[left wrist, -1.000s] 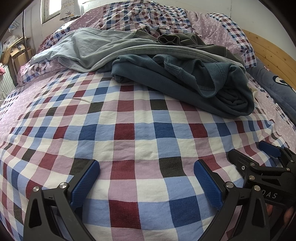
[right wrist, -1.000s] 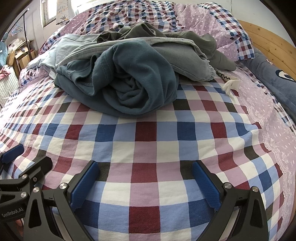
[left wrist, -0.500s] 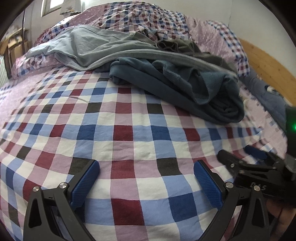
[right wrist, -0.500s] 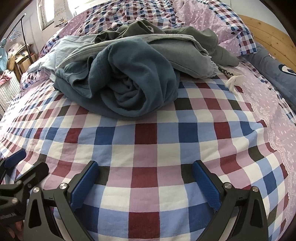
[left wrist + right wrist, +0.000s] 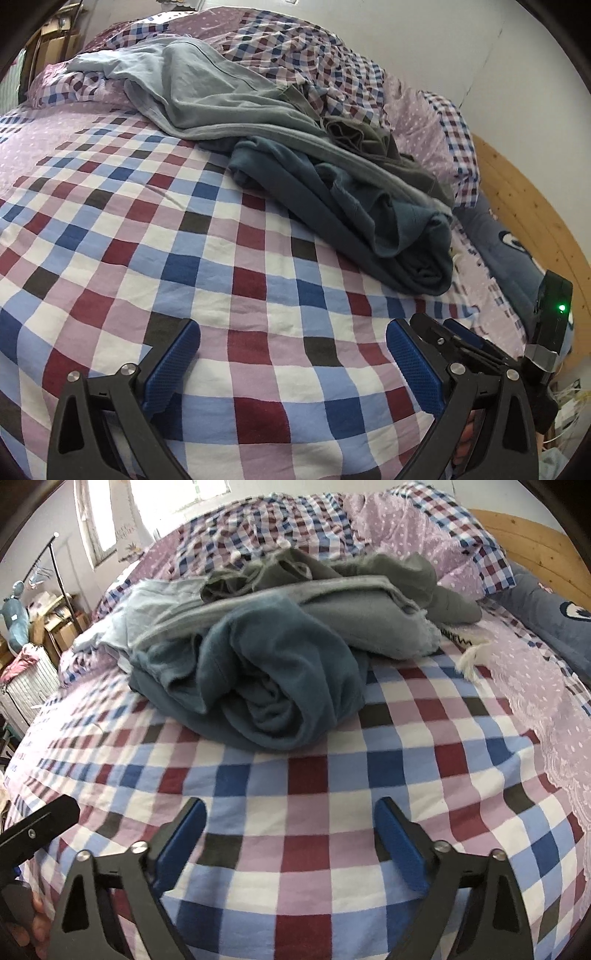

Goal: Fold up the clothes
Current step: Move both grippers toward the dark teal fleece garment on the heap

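We held the left claw [image 5: 293, 363] and the right claw [image 5: 290, 834] spread wide and empty, low over the checked bedcover [image 5: 306, 775]. Ahead of both, well apart from the pads, lay the pile of clothes [image 5: 280, 642] on the bed: a dark teal garment [image 5: 354, 218] in front, a grey garment [image 5: 207, 92] draped over it. We could not tell how many pieces were bundled beneath. A dark blue pillow [image 5: 554, 609] was cut off at the edge

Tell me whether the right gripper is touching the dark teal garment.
Apart. The right wrist view shows the right gripper open, with bare checked bedsheet between its fingers and the dark teal garment.
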`<state>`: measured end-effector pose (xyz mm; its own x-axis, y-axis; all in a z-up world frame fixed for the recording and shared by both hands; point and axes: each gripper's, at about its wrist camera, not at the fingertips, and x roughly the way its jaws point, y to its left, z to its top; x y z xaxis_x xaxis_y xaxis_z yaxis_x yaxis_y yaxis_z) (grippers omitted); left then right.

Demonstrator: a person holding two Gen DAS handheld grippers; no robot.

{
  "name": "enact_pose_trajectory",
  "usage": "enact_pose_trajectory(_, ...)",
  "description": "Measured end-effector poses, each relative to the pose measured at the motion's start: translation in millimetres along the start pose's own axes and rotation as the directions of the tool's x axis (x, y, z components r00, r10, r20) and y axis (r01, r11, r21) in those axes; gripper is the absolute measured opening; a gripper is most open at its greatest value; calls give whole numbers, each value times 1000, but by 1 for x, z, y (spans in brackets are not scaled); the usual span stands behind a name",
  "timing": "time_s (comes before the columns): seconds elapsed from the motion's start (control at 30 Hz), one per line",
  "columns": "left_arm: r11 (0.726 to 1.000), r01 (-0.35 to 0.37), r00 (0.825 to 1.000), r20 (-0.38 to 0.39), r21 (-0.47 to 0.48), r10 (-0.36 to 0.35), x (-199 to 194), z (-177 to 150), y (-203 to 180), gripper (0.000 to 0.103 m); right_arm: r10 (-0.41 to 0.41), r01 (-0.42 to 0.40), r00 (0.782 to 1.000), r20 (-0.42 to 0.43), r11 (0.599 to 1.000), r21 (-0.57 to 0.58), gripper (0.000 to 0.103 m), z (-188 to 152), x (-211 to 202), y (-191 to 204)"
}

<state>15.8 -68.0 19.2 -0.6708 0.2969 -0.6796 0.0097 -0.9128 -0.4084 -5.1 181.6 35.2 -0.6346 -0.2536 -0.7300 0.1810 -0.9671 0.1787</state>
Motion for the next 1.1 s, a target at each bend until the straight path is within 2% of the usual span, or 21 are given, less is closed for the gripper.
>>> enact_pose_trajectory(0.13, 999, 36, 999, 12, -10, -36, -3, 3, -5, 102, 35, -35, 997, 64, 999, 7, 92, 5, -7, 6)
enact_pose_trajectory(0.23, 998, 54, 998, 17, -12, -53, -7, 5, -6, 102, 31, -32, 995, 93, 999, 6, 86, 8, -13, 7)
enact_pose_trajectory(0.3, 998, 58, 998, 19, -12, -58, -10, 5, -5, 102, 23, -24, 994, 104, 1000, 7, 81, 9, -14, 7)
enact_pose_trajectory(0.4, 998, 64, 998, 20, -20, -64, -14, 7, -1, 102, 13, -14, 994, 111, 1000, 6, 78, 13, -14, 7)
enact_pose_trajectory(0.63, 997, 74, 997, 26, -35, -73, -21, 9, 8, 102, -65, 59, 988, 138, 997, 42, 78, 21, -12, 2)
enact_pose_trajectory(0.83, 996, 78, 997, 30, -44, -77, -25, 9, 14, 102, -63, 55, 990, 127, 997, 60, 78, 31, -3, -6)
enact_pose_trajectory(1.03, 995, 91, 995, 32, -40, -90, -30, 9, 15, 102, -48, 46, 994, 100, 999, 26, 77, 39, 12, 2)
enact_pose_trajectory(1.07, 995, 96, 995, 33, -39, -95, -30, 10, 15, 102, -48, 46, 994, 99, 999, 24, 72, 40, 13, 3)
enact_pose_trajectory(1.1, 994, 101, 994, 34, -37, -100, -31, 10, 15, 102, -51, 48, 994, 98, 998, 26, 63, 40, 13, 3)
